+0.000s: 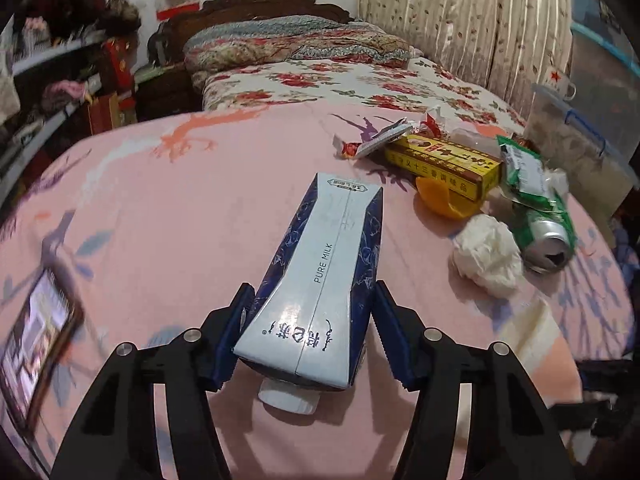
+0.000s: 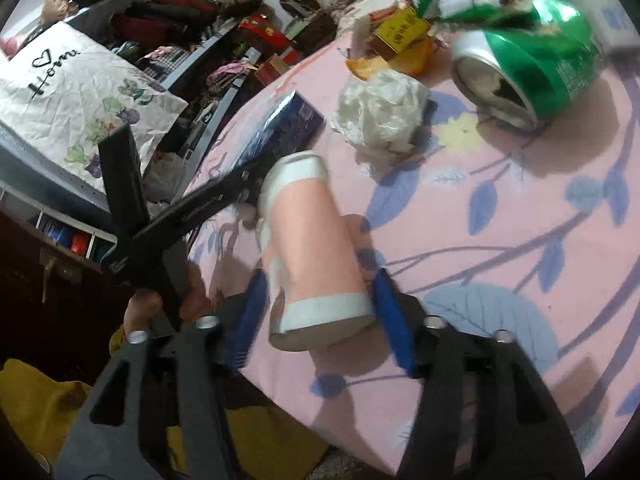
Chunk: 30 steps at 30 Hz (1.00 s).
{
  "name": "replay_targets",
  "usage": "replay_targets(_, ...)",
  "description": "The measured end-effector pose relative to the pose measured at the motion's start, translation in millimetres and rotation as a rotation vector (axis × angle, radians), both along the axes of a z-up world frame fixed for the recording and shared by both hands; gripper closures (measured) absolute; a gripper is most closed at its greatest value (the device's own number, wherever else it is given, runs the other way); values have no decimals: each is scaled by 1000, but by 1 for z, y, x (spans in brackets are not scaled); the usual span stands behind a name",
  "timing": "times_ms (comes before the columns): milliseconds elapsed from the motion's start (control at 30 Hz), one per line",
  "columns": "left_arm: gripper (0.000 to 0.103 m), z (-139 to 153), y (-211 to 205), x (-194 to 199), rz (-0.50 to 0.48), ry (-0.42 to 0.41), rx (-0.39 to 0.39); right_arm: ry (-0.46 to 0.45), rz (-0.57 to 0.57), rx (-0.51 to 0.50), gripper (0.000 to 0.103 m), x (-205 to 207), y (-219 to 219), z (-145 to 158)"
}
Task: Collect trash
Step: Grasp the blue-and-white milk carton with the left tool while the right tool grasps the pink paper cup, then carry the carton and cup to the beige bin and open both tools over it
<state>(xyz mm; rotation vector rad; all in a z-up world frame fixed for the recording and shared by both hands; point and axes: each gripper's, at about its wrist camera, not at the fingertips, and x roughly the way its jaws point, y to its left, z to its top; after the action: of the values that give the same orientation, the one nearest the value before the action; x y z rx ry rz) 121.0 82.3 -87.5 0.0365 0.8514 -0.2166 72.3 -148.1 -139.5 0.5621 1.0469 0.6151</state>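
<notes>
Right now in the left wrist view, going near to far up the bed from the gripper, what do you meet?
Left gripper straddling the milk carton → crumpled white tissue → orange peel → yellow box → red-and-white wrappers → floral pillow.

Pink floral bedsheet (image 1: 168, 208), carved headboard (image 1: 272, 0), curtain (image 1: 460, 20)

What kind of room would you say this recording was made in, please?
Most likely a lived-in bedroom: a bed under a pink sheet, a carved wooden headboard behind folded quilts, and cluttered shelves alongside.
</notes>
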Motion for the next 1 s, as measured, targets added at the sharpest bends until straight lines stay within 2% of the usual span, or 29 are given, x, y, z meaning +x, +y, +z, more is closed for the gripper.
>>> replay_targets(100,47,3,7,-17,-11,7,-17,0,-11,31,34,4,0,-1)
replay_targets(133,47,3,9,-22,-18,15,-33,-4,-2,24,43,5,3,-2)
replay_targets(233,48,10,11,-34,-37,26,-80,-14,33,17,44,5,8,-3)
replay_targets(400,49,36,2,-44,-77,-12,-149,61,0,233,44,3,-21,-6)
replay_targets(500,50,57,-10,-48,-126,-38,-205,46,-57,358,45,-5,-54,2)
replay_targets(700,51,83,-77,-43,-286,-55,-228,-28,-235,453,45,-28,-134,7)
replay_targets(767,51,87,-111,-42,-346,-75,-197,-46,-283,452,45,-37,-154,7)
replay_targets(867,51,84,-147,-42,-386,-98,-133,-69,-345,447,45,-47,-180,8)
replay_targets(1000,51,82,-187,-37,-445,-61,-134,-93,-401,446,44,-60,-213,7)
